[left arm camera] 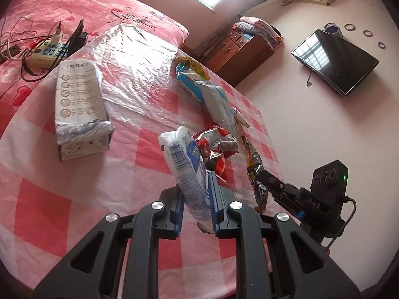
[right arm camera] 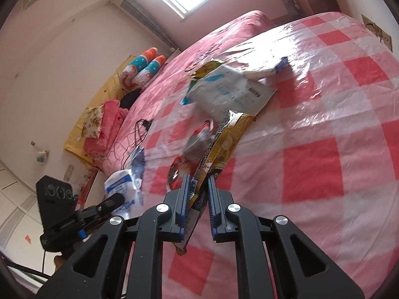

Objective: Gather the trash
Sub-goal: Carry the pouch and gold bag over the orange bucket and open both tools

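Clamping a crumpled white-and-blue plastic wrapper (left arm camera: 185, 172) between its blue-padded fingers, the left gripper (left arm camera: 197, 204) is holding that piece of trash lifted just above the desk with the pink-and-white checked plastic cover (left arm camera: 82, 199), while the right gripper (right arm camera: 197, 199) is pinching a long yellow-and-black snack packet (right arm camera: 219, 147) by its near end, jaws nearly together on the foil. Both pieces are hanging loosely, so the step in hand, judged from the grips, is carrying them off to wherever the trash is being gathered; no bin or bag is showing in either view, so I cannot tell where that is. Doing it well probably means keeping both jaws pressed firmly, since thin foil slips easily, and lifting clear of the crumpled red snack wrapper (left arm camera: 215, 147) lying just beyond the two grippers, so that nothing drags along. Farther off, a flat white-and-blue pouch (left arm camera: 214, 97) is resting on a yellow wrapper (left arm camera: 192, 66) near the far edge, both waiting for collection. To the left, a white rectangular milk carton (left arm camera: 79, 109) is lying on its side; whether anything is inside cannot be told. Beyond it, on the pink bed (left arm camera: 62, 12), a power strip (left arm camera: 47, 52) is sitting among cables.
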Demonstrator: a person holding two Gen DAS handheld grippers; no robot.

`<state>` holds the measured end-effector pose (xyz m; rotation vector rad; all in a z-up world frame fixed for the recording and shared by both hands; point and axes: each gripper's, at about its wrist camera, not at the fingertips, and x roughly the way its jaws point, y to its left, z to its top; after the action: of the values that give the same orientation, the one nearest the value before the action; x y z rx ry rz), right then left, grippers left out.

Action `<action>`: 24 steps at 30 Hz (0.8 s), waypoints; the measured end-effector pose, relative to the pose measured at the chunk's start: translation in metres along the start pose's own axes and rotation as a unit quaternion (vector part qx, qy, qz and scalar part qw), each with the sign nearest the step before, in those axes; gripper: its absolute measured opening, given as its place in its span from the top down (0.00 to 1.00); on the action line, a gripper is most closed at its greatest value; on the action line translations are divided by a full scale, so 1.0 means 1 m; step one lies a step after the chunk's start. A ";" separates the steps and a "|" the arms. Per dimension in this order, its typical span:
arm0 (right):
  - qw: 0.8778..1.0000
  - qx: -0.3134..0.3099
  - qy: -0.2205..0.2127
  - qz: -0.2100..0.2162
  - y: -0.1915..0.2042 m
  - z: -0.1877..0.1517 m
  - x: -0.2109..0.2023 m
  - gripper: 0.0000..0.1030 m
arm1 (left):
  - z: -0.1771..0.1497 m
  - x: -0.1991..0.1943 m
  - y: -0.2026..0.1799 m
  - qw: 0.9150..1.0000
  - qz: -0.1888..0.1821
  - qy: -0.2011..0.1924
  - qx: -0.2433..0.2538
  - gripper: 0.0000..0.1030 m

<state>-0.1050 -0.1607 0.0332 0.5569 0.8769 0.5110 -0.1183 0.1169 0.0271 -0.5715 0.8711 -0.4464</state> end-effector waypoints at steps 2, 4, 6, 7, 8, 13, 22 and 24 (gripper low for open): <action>1.000 0.000 0.004 0.004 0.004 -0.004 -0.002 0.86 | -0.001 -0.004 0.004 1.000 -0.003 -0.003 -0.003 0.81; 1.000 -0.002 0.007 0.007 0.010 -0.007 -0.003 0.86 | -0.001 -0.008 0.007 1.000 -0.006 -0.006 -0.004 0.81; 1.000 -0.004 0.007 0.013 0.017 -0.009 -0.005 0.86 | -0.001 -0.012 0.011 1.000 -0.009 -0.009 -0.006 0.81; 1.000 -0.005 0.007 0.015 0.020 -0.008 -0.005 0.86 | -0.001 -0.015 0.013 1.000 -0.011 -0.011 -0.007 0.81; 1.000 -0.008 0.006 0.016 0.024 -0.008 -0.005 0.86 | -0.001 -0.018 0.015 1.000 -0.012 -0.012 -0.007 0.81; 0.999 -0.022 0.017 0.038 0.051 -0.008 0.002 0.86 | 0.000 -0.034 0.023 1.000 -0.016 -0.025 -0.010 0.81; 0.990 -0.090 0.070 0.080 0.127 -0.020 0.043 0.86 | -0.001 -0.090 0.062 0.997 0.011 -0.069 -0.034 0.81; 0.986 -0.105 0.089 0.094 0.147 -0.024 0.059 0.86 | -0.005 -0.106 0.077 0.995 0.028 -0.081 -0.046 0.81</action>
<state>-0.1200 -0.0084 0.0813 0.4059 0.9309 0.8259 -0.1723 0.2357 0.0378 -0.6563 0.7536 -0.3050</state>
